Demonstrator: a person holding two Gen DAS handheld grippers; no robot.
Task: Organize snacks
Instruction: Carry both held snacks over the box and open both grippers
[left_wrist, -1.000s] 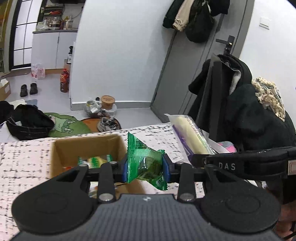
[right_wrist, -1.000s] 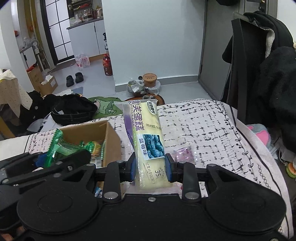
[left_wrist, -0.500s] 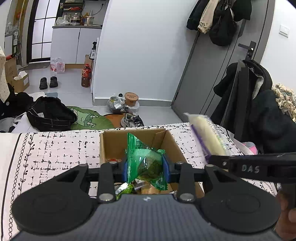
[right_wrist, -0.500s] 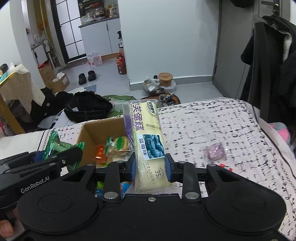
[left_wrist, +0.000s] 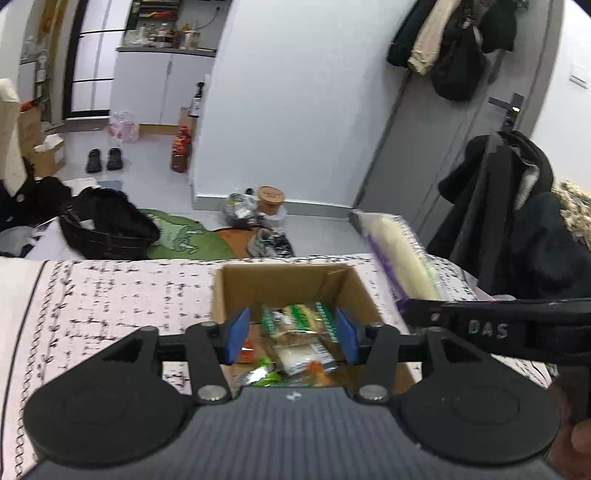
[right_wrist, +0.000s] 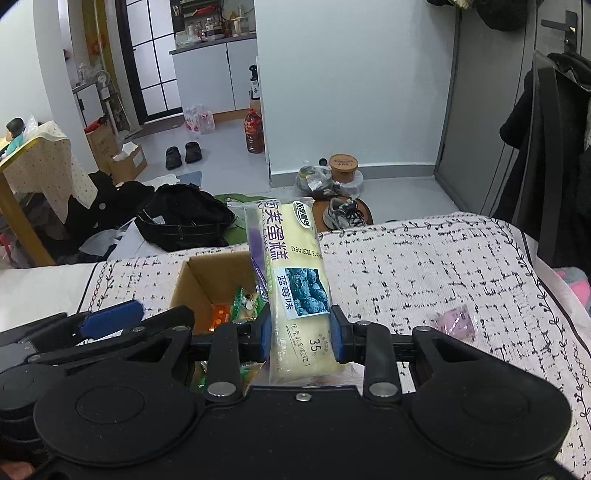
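An open cardboard box stands on the patterned tablecloth and holds several snack packets. My left gripper is open and empty right above the box; a green packet lies among the snacks below it. My right gripper is shut on a long yellow blueberry cake packet, held upright at the box's right side. That cake packet also shows in the left wrist view. The left gripper shows at the lower left of the right wrist view.
A small pink wrapped snack lies on the tablecloth to the right of the box. Dark coats hang on a chair at the table's right. Bags, shoes and a bottle lie on the floor beyond the table's far edge.
My left gripper moved over the box, opened and let go of the green packet, which is now in the box. My right gripper with the cake packet shifted closer to the box.
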